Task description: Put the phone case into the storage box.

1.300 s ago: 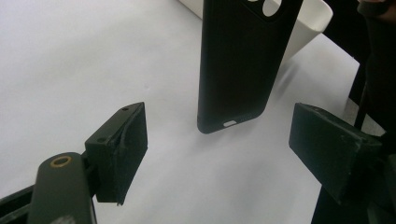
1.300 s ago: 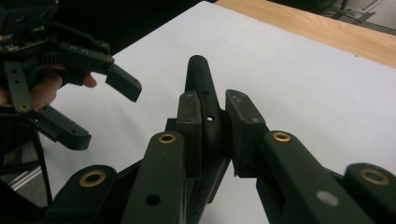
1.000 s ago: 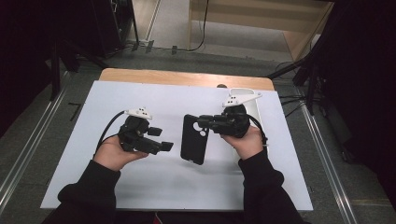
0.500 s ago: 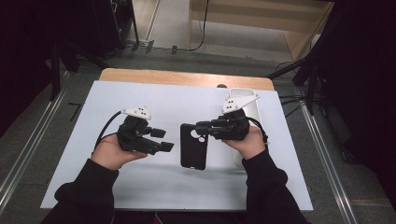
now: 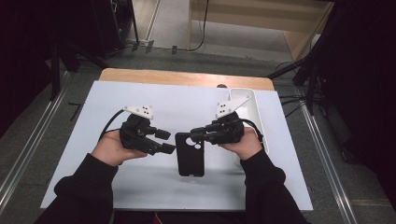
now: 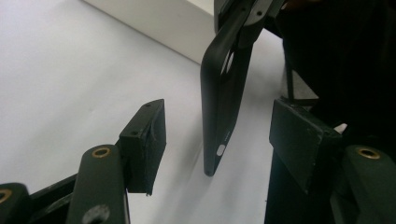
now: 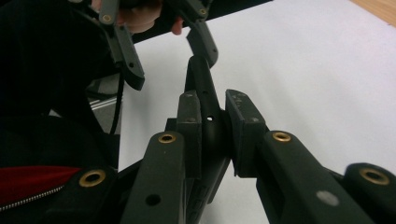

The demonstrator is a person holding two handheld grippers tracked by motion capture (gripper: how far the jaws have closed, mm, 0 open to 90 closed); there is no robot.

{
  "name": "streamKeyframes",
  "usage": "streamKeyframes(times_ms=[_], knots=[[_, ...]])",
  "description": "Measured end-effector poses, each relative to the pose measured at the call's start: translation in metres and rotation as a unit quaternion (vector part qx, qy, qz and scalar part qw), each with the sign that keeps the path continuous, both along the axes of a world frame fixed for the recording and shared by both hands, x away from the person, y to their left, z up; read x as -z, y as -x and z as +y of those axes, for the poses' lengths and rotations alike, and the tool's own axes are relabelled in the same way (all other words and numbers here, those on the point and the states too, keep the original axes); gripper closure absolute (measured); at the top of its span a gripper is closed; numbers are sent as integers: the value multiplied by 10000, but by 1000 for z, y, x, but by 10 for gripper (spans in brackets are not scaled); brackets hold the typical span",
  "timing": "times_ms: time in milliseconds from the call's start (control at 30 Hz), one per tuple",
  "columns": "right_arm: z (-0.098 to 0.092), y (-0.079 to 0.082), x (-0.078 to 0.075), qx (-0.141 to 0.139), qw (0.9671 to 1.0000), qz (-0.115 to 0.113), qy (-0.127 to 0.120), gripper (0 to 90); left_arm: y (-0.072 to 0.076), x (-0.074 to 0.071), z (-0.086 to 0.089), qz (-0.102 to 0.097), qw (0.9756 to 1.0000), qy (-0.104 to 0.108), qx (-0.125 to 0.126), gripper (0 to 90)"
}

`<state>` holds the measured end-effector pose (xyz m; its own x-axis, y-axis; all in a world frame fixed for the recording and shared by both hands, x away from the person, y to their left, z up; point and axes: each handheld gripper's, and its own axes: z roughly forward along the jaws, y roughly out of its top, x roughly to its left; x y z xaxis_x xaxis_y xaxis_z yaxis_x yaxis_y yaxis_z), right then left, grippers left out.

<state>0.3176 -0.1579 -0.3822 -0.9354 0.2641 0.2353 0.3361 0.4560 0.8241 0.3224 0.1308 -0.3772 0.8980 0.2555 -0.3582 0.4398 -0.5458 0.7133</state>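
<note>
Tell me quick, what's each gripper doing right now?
Left gripper: open, has just been closing, phone case between its fingers, untouched.
Right gripper: closed on the phone case.

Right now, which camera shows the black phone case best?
The high view: the whole phone case shows there, its top end pinched by the right gripper. The left gripper view shows it edge-on, between that gripper's open jaws. The right gripper view shows just a strip beyond the clamped jaws.

Bright light from overhead floods the white table (image 5: 116, 186), while the room around it sinks into darkness. Shadows stay soft. Close up, the nearest black jaws blur slightly.
</note>
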Motion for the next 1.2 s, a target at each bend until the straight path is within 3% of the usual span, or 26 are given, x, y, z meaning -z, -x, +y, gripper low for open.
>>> streamKeyframes(times_ms=[433,500,733,1000,1200], knots=[[10,1,4,-390,9992,33,32,748,-1,2,-5,83,9997,-23,226,360],[12,1,5,-452,9990,47,27,748,-1,3,-6,167,9996,-29,227,362],[17,1,8,-569,9983,144,46,748,0,6,-10,150,9992,-99,357,498],[21,2,9,-699,9973,213,30,748,2,10,-14,280,9983,-196,463,656],[23,2,10,-744,9969,252,58,748,4,10,-15,104,9980,-180,592,773]])
